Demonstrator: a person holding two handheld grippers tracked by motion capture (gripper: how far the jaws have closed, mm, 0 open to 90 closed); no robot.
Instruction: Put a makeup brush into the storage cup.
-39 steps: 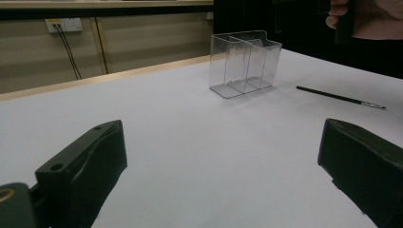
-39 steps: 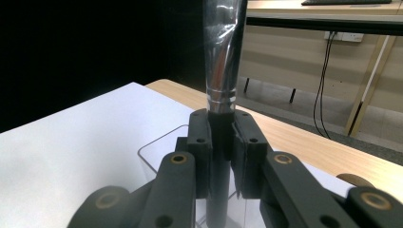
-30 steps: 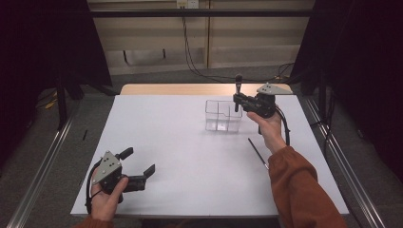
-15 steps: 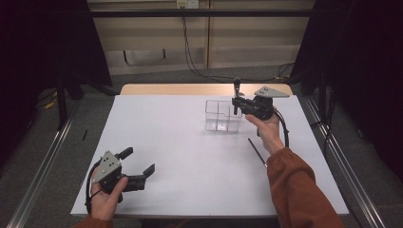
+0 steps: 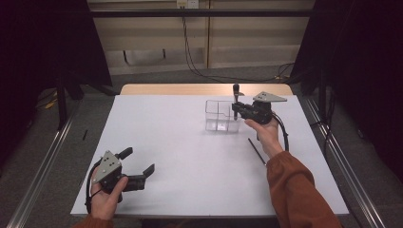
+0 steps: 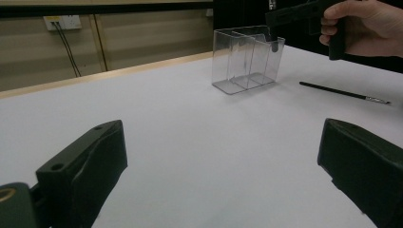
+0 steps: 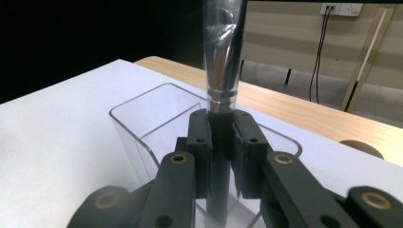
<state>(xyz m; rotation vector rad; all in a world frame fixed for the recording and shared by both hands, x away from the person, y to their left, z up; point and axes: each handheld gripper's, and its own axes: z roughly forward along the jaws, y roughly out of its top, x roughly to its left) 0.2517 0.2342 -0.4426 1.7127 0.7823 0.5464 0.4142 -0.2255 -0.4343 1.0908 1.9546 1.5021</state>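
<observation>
We pinch the light, stiff, slippery black-handled makeup brush (image 7: 221, 71) below its silver ferrule with our right gripper (image 5: 236, 110), upright over the clear plastic organiser (image 5: 219, 115) near the desk's far edge, our left gripper's (image 5: 142, 167) jaws spread.

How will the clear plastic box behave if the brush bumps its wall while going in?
The clear box looks thin-walled and empty, so probably light; it may slide on the smooth white table. It stands tall on a narrow base, so a high bump from the brush in the right claw might tip it.
</observation>
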